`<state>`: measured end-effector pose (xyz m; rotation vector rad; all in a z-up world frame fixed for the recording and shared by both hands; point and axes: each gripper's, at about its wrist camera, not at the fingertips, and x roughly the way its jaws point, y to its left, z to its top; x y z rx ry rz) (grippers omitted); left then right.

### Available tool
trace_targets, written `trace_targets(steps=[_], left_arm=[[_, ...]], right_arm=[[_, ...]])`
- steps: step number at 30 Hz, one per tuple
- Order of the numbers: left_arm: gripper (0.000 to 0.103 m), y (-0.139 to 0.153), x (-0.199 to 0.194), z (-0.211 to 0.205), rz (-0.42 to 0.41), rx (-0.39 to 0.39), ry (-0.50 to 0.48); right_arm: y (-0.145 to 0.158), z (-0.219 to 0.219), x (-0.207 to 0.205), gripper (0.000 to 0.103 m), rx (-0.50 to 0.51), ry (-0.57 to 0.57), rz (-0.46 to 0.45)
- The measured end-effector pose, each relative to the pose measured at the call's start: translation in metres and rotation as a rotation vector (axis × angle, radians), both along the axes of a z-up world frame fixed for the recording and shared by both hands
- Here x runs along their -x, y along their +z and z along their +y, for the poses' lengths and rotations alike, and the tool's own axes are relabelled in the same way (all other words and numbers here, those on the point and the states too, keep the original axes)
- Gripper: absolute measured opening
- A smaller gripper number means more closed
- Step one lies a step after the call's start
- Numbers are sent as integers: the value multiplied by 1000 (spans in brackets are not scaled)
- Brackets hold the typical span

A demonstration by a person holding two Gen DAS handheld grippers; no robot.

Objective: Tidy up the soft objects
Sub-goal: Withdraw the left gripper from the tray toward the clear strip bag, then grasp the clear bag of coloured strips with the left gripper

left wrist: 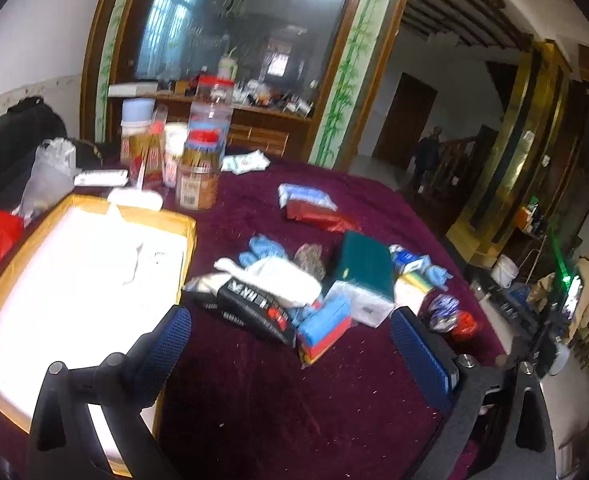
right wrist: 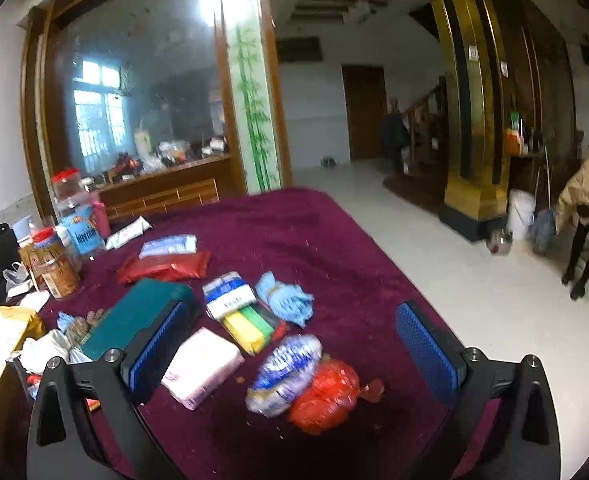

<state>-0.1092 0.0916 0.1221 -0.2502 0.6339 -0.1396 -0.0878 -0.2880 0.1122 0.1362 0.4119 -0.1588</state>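
Soft goods lie heaped on a maroon tablecloth (left wrist: 254, 400): a white towel (left wrist: 278, 280), blue gloves (left wrist: 262, 250), a green sponge block (left wrist: 364, 260), a stack of coloured cloths (left wrist: 326, 326), a tissue pack (left wrist: 368, 302) and a black packet (left wrist: 254, 308). My left gripper (left wrist: 290, 344) is open and empty, above the cloth just short of the heap. My right gripper (right wrist: 290, 352) is open and empty, over a pink tissue pack (right wrist: 202, 366), a blue-white bag (right wrist: 284, 374) and a red bag (right wrist: 326, 394). Blue gloves (right wrist: 286, 304) and yellow-green sponges (right wrist: 250, 326) lie beyond.
An open cardboard box (left wrist: 74, 292) with a white inside stands at the left. Jars and bottles (left wrist: 202, 152) crowd the back left corner. A red packet (left wrist: 318, 216) and a blue pack (left wrist: 306, 196) lie further back. The table's right edge (right wrist: 410, 280) drops to a tiled floor.
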Motion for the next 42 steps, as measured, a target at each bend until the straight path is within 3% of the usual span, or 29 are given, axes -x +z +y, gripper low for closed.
trace_targets(steps=[4,8,19,26,37,42], left_arm=[[101,-16,-8,-1,64,31,12],[101,-28,-14,-12,94,11,-12],[101,-41,-27,-38,119,-39,-100],[101,-56,-32,-43,144,-54,-125],[101,-69,-61,-71,138,-122,-182],[98,-82,-61,-103,224,-96,-351]], right_arm=[[-1,-14,1,103,-38,-24,0],[-3,-23,1,103,-73,-29,12],[-12,-38,-6,103,-160,-27,70],[-29,-74,-12,103,-367,-44,119],[-32,-59,-20,103,-349,28,152],[-33,-57,-21,103,-338,33,168]])
